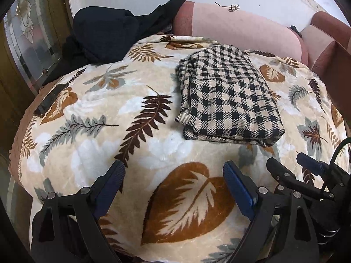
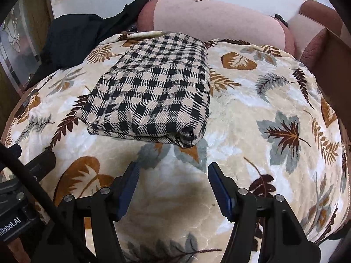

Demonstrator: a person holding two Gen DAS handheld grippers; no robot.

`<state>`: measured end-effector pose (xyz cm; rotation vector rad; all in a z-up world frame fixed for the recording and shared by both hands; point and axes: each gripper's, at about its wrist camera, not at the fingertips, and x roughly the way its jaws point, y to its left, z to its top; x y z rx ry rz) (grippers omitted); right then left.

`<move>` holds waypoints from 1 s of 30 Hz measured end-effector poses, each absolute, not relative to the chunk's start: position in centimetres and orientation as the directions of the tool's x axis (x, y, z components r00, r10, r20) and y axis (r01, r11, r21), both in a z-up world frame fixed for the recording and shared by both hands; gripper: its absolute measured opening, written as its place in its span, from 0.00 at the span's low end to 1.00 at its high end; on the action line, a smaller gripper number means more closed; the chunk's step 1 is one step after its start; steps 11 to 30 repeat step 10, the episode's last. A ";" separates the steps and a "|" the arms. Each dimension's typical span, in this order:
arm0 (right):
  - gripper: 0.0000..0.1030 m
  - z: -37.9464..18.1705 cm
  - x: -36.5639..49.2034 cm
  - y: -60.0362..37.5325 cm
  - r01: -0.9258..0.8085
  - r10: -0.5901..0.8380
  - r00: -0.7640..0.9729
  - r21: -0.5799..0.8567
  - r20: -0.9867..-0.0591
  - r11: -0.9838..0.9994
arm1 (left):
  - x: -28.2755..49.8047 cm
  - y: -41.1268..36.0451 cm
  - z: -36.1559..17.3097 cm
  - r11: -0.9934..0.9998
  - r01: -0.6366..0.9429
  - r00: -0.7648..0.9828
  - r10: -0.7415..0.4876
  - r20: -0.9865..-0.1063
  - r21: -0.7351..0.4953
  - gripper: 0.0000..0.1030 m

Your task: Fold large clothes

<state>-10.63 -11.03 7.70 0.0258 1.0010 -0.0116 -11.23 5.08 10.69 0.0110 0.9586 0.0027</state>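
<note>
Nearest the left wrist camera, the left gripper [image 1: 173, 172] has its blue-padded fingers [image 1: 238, 186] spread wide, with nothing between them; they hang over a large brown leaf printed on the blanket [image 1: 92, 114] and no contact with it can be made out. The right gripper [image 2: 172, 171] sits just beside it, its fingers [image 2: 219, 188] also well apart and empty, above the same leaf-patterned blanket, which covers the bed.

Beyond both pairs of fingers lies the checked garment [image 2: 151, 89], black and beige, folded into a thick rectangle flat on the blanket. Its nearest folded edge is near the right gripper's fingertips but apart from them; from the left wrist view it lies ahead and to the right of the left fingers.

Farther back, dark clothing [image 1: 105, 35] is heaped at the blanket's far left edge. Behind that runs a pink cushion [image 1: 239, 28], with a pair of glasses [image 1: 233, 7] on top.
</note>
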 end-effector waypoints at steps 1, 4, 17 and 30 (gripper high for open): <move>0.69 7.6 -10.6 -11.0 0.021 0.002 0.537 0.016 -0.843 1.000 | -11.2 5.1 10.6 1.000 0.003 0.573 0.006 -0.820 0.009 0.88; 0.70 7.4 -10.6 -10.8 0.017 0.004 0.528 0.015 -0.849 1.000 | -11.1 5.2 10.4 1.000 0.001 0.563 0.010 -0.826 0.012 0.88; 0.70 6.9 -10.7 -10.4 0.011 0.002 0.511 0.009 -0.860 1.000 | -11.2 5.6 10.1 1.000 -0.022 0.560 0.020 -0.828 0.009 0.88; 0.70 6.9 -10.7 -10.4 0.011 0.002 0.511 0.009 -0.860 1.000 | -11.2 5.6 10.1 1.000 -0.022 0.560 0.020 -0.828 0.009 0.88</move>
